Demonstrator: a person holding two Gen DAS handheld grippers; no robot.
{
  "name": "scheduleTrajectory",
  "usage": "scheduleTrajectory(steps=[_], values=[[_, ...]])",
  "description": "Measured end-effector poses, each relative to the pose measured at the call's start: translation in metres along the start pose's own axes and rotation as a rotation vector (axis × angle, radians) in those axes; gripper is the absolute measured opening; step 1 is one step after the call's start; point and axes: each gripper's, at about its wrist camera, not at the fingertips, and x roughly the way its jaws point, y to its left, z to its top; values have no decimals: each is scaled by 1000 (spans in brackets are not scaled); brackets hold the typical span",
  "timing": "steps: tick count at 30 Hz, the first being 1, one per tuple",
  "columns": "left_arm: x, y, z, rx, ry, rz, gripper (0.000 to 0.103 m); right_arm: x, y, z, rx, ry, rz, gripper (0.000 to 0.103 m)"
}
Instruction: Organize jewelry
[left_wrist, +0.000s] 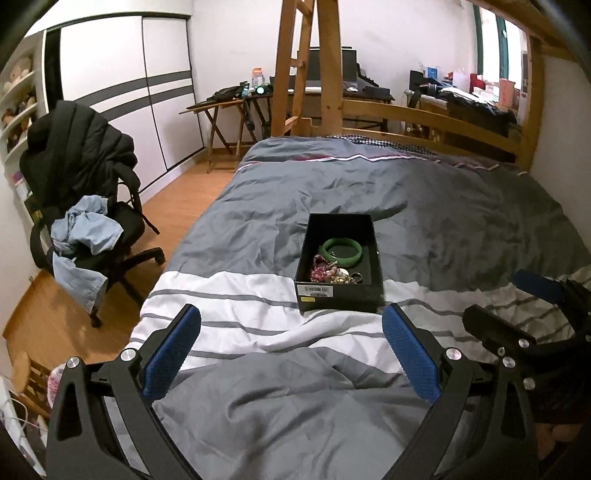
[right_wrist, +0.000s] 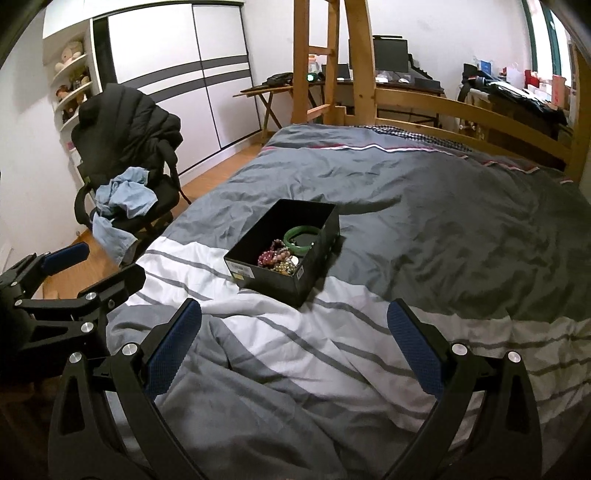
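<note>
- The bed (left_wrist: 461, 206), under a rumpled grey duvet with a white striped band, fills most of both views; a wooden bunk frame (left_wrist: 325, 74) rises at its far end.
- An office chair (left_wrist: 92, 206) draped with a dark jacket and pale blue clothes stands on the floor off the bed's left side, well apart from the work.
- A black box (left_wrist: 341, 297), open-topped and rectangular, sits on the duvet where grey meets white. In the left wrist view its long axis runs straight away from the camera, short labelled end nearest; in the right wrist view it lies ahead and to the left, turned at an angle.
- The left gripper (left_wrist: 291, 330) hangs low over the duvet with its jaws spread wide and nothing between the blue pads; the box is dead ahead, just beyond the fingertips.
- The right gripper (right_wrist: 293, 326) is likewise wide open and empty, touching nothing that can be seen, a little farther from the box and off to its right.
- Judged from this, the left gripper is the nearer and better lined up for a reach into the box.
- A green bangle (left_wrist: 341, 251) lies flat near the box's middle.
- A tangle of beaded bracelets (left_wrist: 328, 271), pink and pale, sits at the near end, touching the bangle's near rim.
- A small ring (left_wrist: 357, 277) lies beside the beads; details are too small to tell.
</note>
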Motion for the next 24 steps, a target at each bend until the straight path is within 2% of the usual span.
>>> scheduleTrajectory(steps=[18,24], values=[[-1,-2,-1,-21,52,-27,97,-13,-8,0,24,-30,-9,99],[-3,-10,-2,9,45,2,97,-15,-8,0,25,-31,-12,99]])
